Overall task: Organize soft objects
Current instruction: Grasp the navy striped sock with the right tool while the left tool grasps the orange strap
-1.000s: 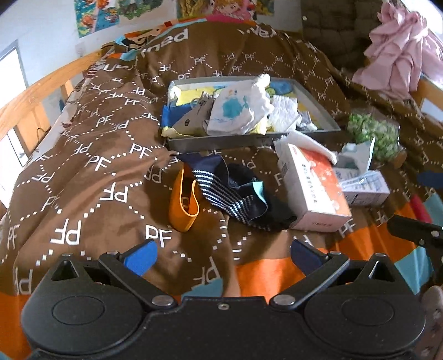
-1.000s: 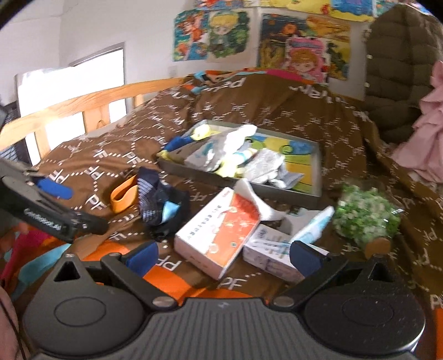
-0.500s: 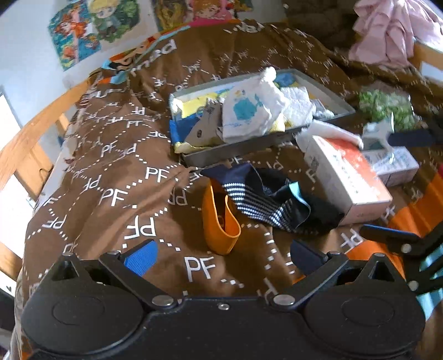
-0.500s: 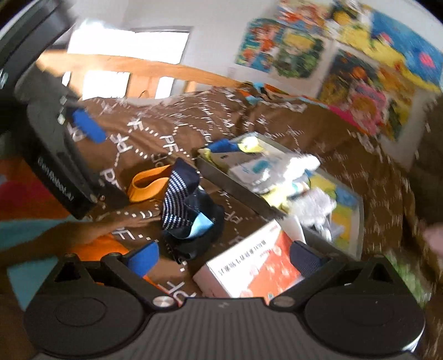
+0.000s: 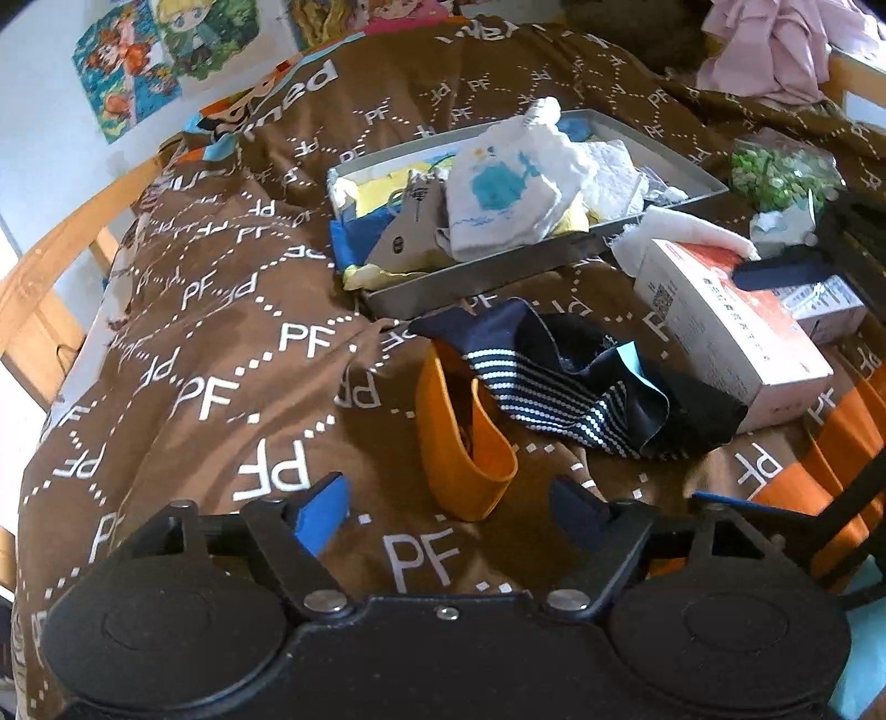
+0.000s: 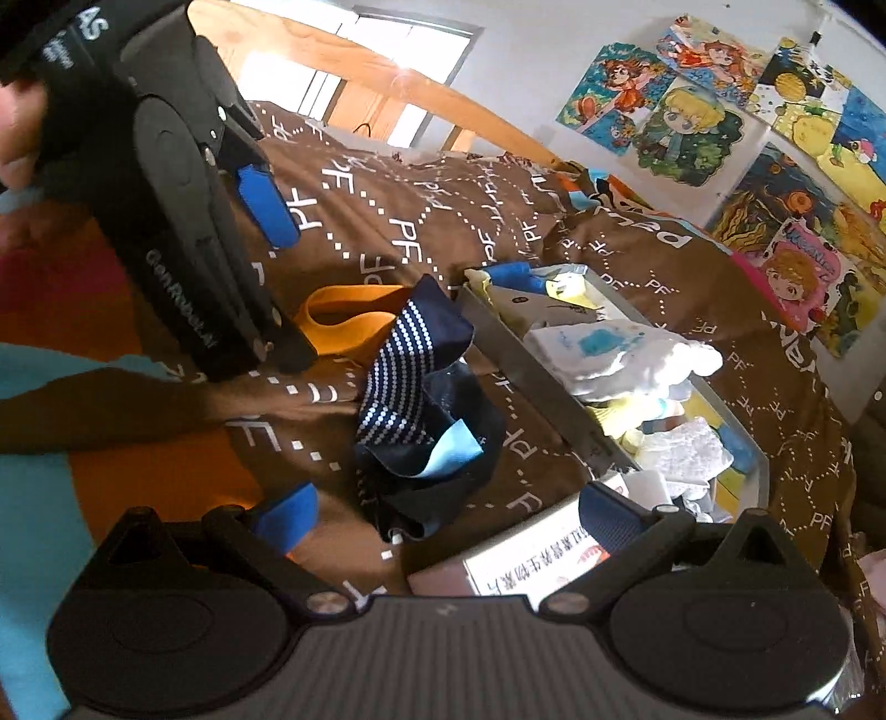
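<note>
An orange fabric band [image 5: 459, 432] lies on the brown bedspread just ahead of my left gripper [image 5: 451, 512], which is open and empty. A dark striped sock heap [image 5: 576, 387] lies right of the band. In the right wrist view the sock heap [image 6: 421, 410] lies just ahead of my right gripper [image 6: 448, 512], which is open and empty. The band [image 6: 349, 327] sits beyond it, partly hidden by the left gripper's body [image 6: 183, 221]. A grey tray [image 5: 487, 277] behind holds a white cloth with a blue print [image 5: 509, 188] and several other soft items.
A red-and-white box [image 5: 731, 327] lies right of the socks, with a smaller carton [image 5: 825, 304] beside it. A green bundle [image 5: 775, 177] lies far right. Pink clothing [image 5: 775, 44] hangs at the top right. A wooden bed rail [image 5: 50, 260] runs along the left.
My left gripper has moved forward and closer to the orange band. My right gripper has swung left and down over the sock heap, next to the left gripper. Both stayed open.
</note>
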Demonstrator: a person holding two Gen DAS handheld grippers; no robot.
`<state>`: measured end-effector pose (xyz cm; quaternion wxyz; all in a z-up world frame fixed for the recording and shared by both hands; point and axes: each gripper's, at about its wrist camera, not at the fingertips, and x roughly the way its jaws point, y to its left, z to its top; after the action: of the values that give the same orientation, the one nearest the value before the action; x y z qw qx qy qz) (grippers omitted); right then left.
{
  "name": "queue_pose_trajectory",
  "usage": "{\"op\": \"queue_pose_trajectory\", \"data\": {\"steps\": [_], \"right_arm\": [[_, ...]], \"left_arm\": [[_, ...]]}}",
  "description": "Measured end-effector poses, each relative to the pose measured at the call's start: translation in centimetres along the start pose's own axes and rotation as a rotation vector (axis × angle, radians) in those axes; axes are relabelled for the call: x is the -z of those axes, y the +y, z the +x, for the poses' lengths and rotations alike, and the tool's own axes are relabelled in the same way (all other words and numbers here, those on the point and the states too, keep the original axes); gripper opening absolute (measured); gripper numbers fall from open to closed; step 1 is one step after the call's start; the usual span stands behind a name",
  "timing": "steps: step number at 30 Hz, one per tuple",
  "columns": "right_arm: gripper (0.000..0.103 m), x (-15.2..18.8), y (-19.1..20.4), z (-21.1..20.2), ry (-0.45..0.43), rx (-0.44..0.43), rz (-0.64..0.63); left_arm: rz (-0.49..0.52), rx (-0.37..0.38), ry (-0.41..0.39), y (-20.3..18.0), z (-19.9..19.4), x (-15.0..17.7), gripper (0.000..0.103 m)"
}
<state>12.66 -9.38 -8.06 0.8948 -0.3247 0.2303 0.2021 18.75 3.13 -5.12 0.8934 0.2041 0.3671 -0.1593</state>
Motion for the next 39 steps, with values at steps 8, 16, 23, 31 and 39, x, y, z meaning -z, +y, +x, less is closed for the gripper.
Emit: {"op": "queue_pose_trajectory", "data": {"steps": [8, 16, 23, 31, 39], "right_arm": [[0.094, -0.8, -0.2, 1.9, -0.009, -0.014, -0.008], [0.090, -1.1, -1.5, 3.3, 0.005, -0.004, 0.044], [0.087, -1.6, -1.9, 4.5, 0.020, -0.037, 0.076], [0.087, -2.1, -3.8, 6.4, 0.054, -0.118, 0.102], [0.071, -2.1, -5.0, 7.2, 0.075, -0.181, 0.147]], "left_arm": [[0.003, 0.012, -0.027, -0.3, 1.1, 0.0, 0.061], [-0.045, 0.016, -0.029, 0.4, 2.1, 0.0, 0.047], [-0.079, 0.030, -0.038, 0.8, 2.1, -0.1, 0.030], [-0.116, 0.030, -0.032, 1.2, 2.1, -0.2, 0.023], [-0.123, 0.032, -0.029, 1.3, 2.1, -0.2, 0.022]]}}
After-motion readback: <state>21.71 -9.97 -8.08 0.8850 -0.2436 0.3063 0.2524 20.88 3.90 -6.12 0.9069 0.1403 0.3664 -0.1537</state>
